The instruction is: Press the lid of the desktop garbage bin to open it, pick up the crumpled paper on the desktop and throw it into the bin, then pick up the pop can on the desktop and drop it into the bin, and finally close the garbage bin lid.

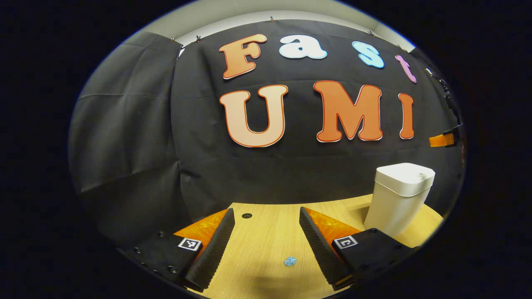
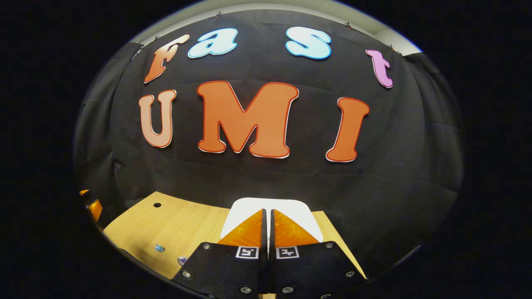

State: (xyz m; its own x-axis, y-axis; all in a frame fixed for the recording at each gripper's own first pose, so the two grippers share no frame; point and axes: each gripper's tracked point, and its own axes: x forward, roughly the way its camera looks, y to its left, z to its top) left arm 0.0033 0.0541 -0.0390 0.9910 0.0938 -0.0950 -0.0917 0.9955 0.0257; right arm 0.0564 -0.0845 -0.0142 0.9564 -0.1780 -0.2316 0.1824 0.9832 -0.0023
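Standing on the far right of the wooden desktop [image 1: 266, 245], one white garbage bin [image 1: 399, 199] has its lid [image 1: 405, 176] down and flat. Your right gripper [image 2: 267, 212] hangs just above that lid, both fingers pressed together with nothing between them. Your left gripper [image 1: 266, 216] sits well left of the bin, fingers spread wide over bare wood. Count one small blue scrap [image 1: 290, 261] between them, and one round hole [image 1: 247, 216] in the desktop beyond.
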